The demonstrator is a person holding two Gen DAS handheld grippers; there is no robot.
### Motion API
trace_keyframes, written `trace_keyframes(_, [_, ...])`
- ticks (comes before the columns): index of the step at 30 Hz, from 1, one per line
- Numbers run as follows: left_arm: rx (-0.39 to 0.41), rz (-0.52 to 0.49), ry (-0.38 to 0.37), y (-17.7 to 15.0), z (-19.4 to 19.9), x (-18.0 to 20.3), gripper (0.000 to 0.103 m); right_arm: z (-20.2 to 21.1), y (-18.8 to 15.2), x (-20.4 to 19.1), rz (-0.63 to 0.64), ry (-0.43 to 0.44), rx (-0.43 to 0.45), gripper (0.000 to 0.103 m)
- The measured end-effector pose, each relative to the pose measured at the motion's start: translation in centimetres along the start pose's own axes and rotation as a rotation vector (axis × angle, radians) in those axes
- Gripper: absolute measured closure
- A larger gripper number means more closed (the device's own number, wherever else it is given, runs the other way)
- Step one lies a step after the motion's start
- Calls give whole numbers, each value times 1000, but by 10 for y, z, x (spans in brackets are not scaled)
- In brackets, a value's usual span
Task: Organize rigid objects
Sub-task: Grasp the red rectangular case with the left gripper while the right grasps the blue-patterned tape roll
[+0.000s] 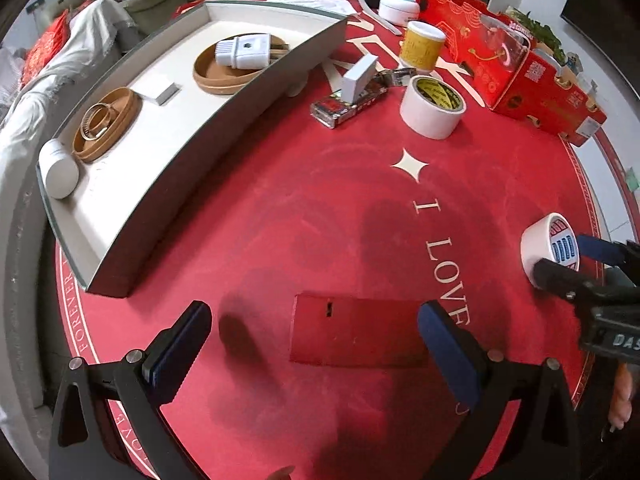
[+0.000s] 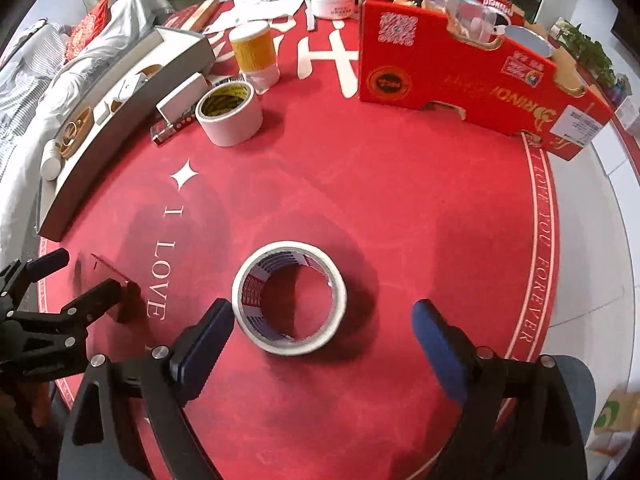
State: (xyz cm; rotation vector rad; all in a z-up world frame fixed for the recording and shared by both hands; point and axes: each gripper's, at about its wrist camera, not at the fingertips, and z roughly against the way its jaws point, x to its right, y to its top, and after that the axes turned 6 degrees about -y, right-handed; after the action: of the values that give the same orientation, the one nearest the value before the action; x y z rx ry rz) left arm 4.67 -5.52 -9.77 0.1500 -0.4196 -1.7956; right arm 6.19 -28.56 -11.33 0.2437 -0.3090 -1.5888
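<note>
Tape comes first: the masking tape roll [image 2: 289, 297] lies flat on the red tabletop [image 2: 400, 208] between my right gripper [image 2: 324, 332] jaws, which stand open, one pad seemingly just touching its rim. I'd centre, lower, then close across the outside. My left gripper [image 1: 316, 344] hangs open over a flat red card [image 1: 356, 332]. Farther off, the grey tray [image 1: 224, 120] waits.

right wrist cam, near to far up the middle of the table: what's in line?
White tape roll with blue-and-red printed core → white tape roll with yellow-and-black core → yellow jar with white lid → round white tub with teal lid.
</note>
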Motion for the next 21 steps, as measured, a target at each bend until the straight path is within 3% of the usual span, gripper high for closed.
trace_keyframes(6, [-55,-43,4,-3,-17,21,0,-16,11,-17,15,-28,-36,7])
trace_keyframes(8, [-31,-53,1,-5,-17,24,0,-21,11,-19,26,-29,-52,0])
trace_keyframes(21, [34,-43,7,0,-18,30,0,-22,10,-24,40,-47,-37,0])
